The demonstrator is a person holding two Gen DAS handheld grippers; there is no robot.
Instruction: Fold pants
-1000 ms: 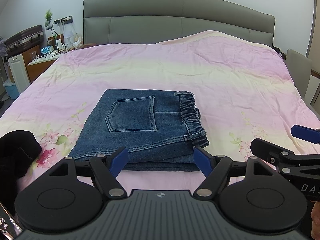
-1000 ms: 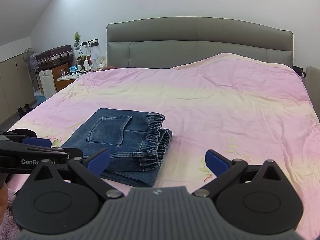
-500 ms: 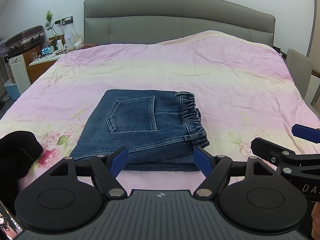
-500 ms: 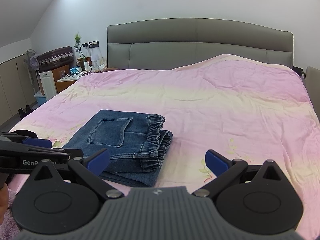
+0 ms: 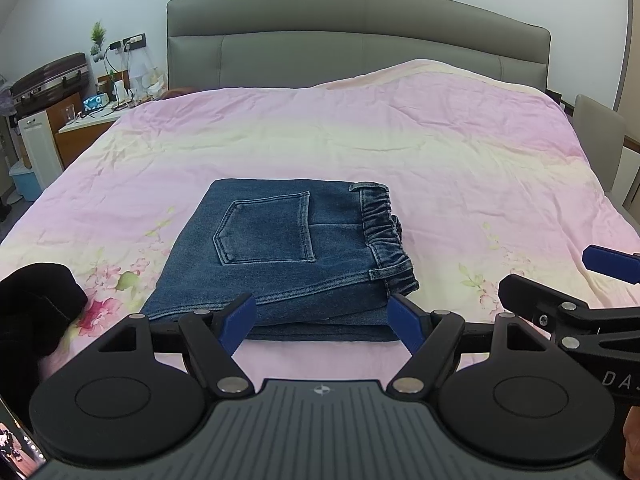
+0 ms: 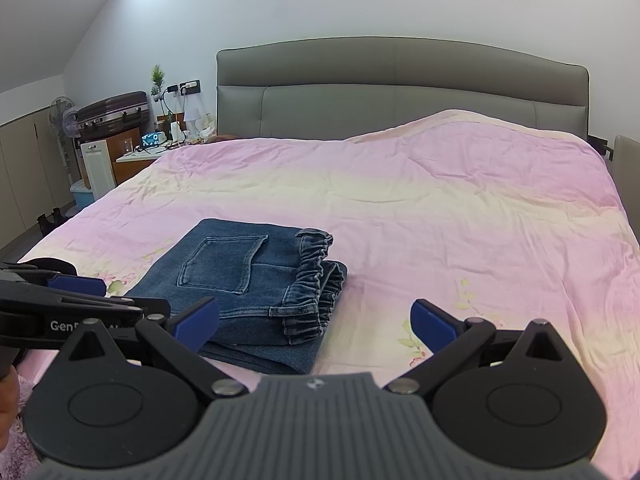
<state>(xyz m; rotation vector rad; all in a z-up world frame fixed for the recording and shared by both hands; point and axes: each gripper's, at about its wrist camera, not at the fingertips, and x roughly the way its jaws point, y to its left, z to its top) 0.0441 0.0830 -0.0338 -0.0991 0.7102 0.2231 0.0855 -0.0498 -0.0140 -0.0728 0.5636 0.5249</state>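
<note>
The blue denim pants (image 5: 280, 256) lie folded into a compact rectangle on the pink bed cover, back pocket up, elastic waistband at the right. They also show in the right wrist view (image 6: 256, 280). My left gripper (image 5: 322, 322) is open and empty, just in front of the pants' near edge. My right gripper (image 6: 316, 326) is open and empty, in front of and right of the pants. The right gripper's fingers (image 5: 608, 260) show at the right edge of the left wrist view.
The pink floral bed cover (image 5: 440, 168) spans the bed, with a grey headboard (image 5: 360, 40) behind. A black garment (image 5: 32, 312) lies at the near left. A nightstand with clutter (image 6: 148, 152) and a suitcase (image 6: 112, 114) stand left of the bed.
Both grippers have drawn back very slightly from the folded pants. The pants have not moved.
</note>
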